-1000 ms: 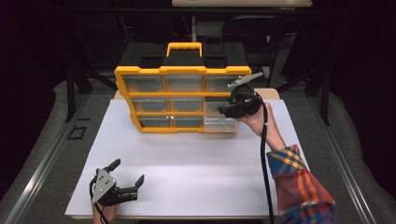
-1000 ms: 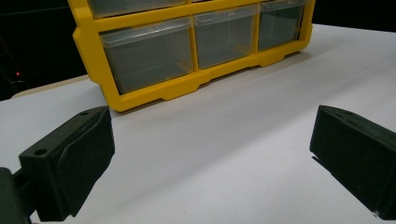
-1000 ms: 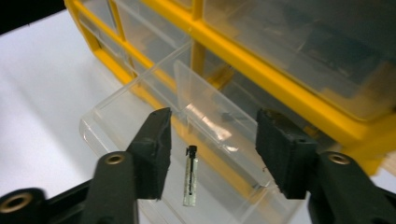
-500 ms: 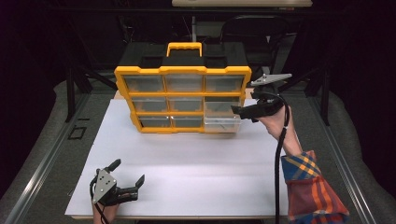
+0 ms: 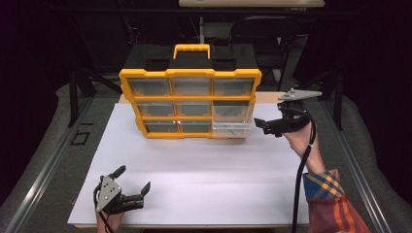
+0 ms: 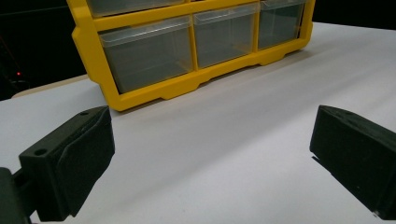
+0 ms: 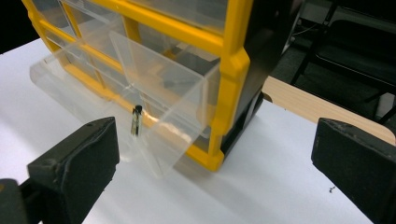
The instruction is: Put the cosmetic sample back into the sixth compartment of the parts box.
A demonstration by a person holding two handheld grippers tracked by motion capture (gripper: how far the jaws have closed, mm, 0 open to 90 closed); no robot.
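A yellow and black organizer [image 5: 189, 104] with clear drawers stands at the back of the white table. Its bottom right drawer [image 5: 232, 127] is pulled out. In the right gripper view that drawer [image 7: 154, 93] holds a small dark piece [image 7: 136, 120]. My right gripper [image 5: 266, 128] hovers just right of the drawer, pointing left at it. Its jaws have just been opening and stand open with nothing between them [image 7: 215, 154]. My left gripper [image 5: 132, 179] rests at the front left, open and holding nothing, and faces the organizer's yellow frame [image 6: 140, 88] from a distance.
The white sheet [image 5: 204, 174] covers the table in front of the organizer. A strip of bare wood [image 7: 303, 102] shows behind the sheet at the right. A black chair [image 5: 262, 34] stands behind the table, and a metal rail [image 5: 43, 165] runs along the left side.
My right gripper has moved right, away from the front of the organizer's right column, and its jaws have spread. The drawer stays pulled out. The left gripper has not moved.
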